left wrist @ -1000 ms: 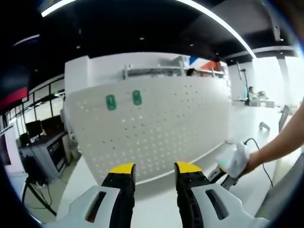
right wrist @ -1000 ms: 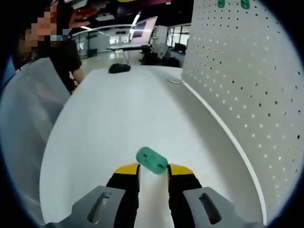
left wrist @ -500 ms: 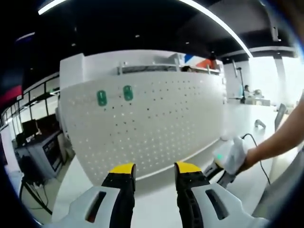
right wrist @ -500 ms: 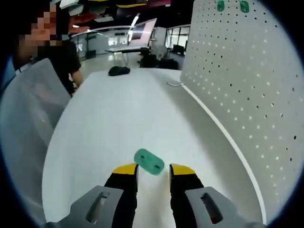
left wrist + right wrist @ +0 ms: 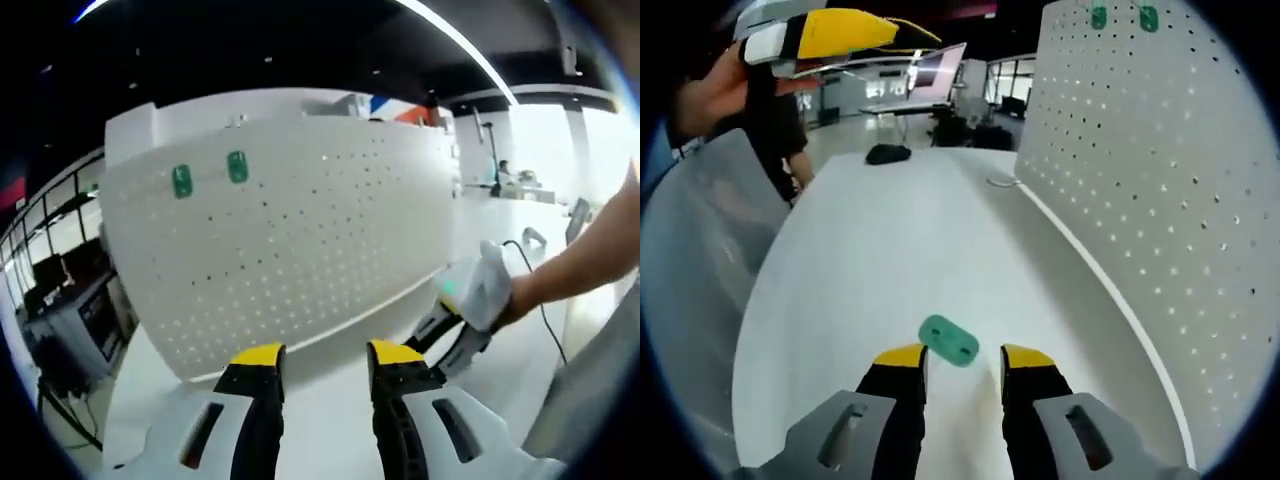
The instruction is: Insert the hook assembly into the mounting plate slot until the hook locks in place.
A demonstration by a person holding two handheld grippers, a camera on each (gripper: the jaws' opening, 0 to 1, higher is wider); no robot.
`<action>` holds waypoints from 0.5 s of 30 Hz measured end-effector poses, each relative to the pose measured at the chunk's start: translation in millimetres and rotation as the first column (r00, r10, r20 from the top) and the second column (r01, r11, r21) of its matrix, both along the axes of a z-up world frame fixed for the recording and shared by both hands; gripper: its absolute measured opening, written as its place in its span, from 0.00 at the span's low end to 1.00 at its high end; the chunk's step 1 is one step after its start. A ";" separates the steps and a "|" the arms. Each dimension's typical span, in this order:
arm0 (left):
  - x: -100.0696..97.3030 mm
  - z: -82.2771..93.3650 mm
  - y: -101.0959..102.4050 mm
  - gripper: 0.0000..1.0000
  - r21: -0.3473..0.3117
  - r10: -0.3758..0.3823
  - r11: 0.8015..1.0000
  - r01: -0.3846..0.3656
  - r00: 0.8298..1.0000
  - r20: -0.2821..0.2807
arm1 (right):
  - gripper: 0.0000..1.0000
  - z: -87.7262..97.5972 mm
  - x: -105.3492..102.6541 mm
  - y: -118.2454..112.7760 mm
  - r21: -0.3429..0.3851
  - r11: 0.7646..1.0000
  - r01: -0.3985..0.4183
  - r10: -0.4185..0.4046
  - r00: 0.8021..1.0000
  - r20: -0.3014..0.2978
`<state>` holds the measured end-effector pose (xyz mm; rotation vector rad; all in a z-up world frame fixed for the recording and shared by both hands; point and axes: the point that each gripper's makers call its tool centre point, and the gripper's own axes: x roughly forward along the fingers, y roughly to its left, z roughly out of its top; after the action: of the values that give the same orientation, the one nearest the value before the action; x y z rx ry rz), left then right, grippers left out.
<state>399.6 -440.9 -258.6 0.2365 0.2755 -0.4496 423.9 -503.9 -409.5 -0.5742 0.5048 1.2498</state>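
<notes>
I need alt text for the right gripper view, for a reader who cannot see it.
A green hook piece lies on the white table just ahead of the open right gripper. A white pegboard stands along the right, two green hooks mounted near its top, and the left gripper shows upper left.

Dark ceiling (image 5: 250,40) with light strips (image 5: 455,45) over office desks (image 5: 905,105).

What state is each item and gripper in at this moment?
Green hook: lying on the table, just ahead of the right gripper, ungripped.
Right gripper: open.
Left gripper: open, empty.
Pegboard: upright.
Two green hooks: mounted on pegboard.
</notes>
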 end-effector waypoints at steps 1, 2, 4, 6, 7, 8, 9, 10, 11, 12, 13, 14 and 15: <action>-0.5 -2.6 -2.1 0.34 0.007 -0.008 1.000 0.008 1.000 -0.007 | 0.28 1.7 -0.2 -0.3 0.003 1.000 0.002 -0.002 1.000 -0.004; -0.8 -4.7 -4.3 0.34 0.013 -0.017 1.000 0.017 1.000 -0.011 | 0.28 2.0 -0.4 -0.6 0.003 1.000 0.001 -0.001 1.000 -0.004; -1.6 -11.3 -9.9 0.34 0.028 -0.042 0.999 0.043 0.999 -0.033 | 0.29 2.6 -1.2 -1.3 0.006 1.000 0.003 -0.003 1.000 -0.007; -2.0 -18.1 -15.4 0.34 0.047 -0.067 0.996 0.069 0.996 -0.053 | 0.29 2.9 -1.8 -2.0 0.007 1.000 0.003 -0.003 1.000 -0.006; -2.2 -21.2 -17.9 0.34 0.057 -0.078 0.995 0.082 0.995 -0.062 | 0.29 3.3 -2.2 -2.5 0.008 1.000 0.003 -0.003 1.000 -0.005; -1.6 -24.7 -20.5 0.34 0.068 -0.088 0.993 0.093 0.994 -0.070 | 0.29 3.3 -2.3 -2.8 0.008 1.000 0.002 -0.002 1.000 -0.005; -1.4 -27.6 -22.7 0.33 0.076 -0.099 0.992 0.104 0.992 -0.078 | 0.29 3.1 -2.8 -3.4 0.007 1.000 0.002 -0.002 1.000 -0.006; -1.4 -31.1 -25.1 0.32 0.084 -0.113 0.989 0.120 0.990 -0.090 | 0.29 2.7 -3.2 -4.5 0.004 1.000 0.003 -0.003 1.000 -0.006; -0.2 -36.8 -26.9 0.31 0.104 -0.118 0.986 0.130 0.987 -0.107 | 0.29 2.6 -3.4 -5.2 0.003 1.000 0.003 -0.003 1.000 -0.005; 0.7 -39.7 -29.0 0.32 0.113 -0.125 0.984 0.138 0.986 -0.113 | 0.29 2.8 -3.8 -6.2 0.004 1.000 0.003 -0.003 1.000 -0.005; 0.9 -43.9 -32.7 0.32 0.121 -0.137 0.981 0.153 0.982 -0.128 | 0.29 2.9 -3.8 -6.9 0.004 1.000 0.004 -0.004 1.000 -0.005; 0.8 -46.8 -35.3 0.32 0.129 -0.147 0.978 0.165 0.979 -0.139 | 0.29 3.1 -3.5 -7.8 0.005 1.000 0.005 -0.005 1.000 -0.006; 1.1 -50.7 -38.6 0.32 0.147 -0.161 0.972 0.183 0.975 -0.150 | 0.29 3.0 -3.2 -8.3 0.005 1.000 0.005 -0.005 1.000 -0.006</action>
<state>400.7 -479.5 -309.3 0.3894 0.4286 -0.6184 420.7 -512.2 -406.5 -0.5652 0.5077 1.2474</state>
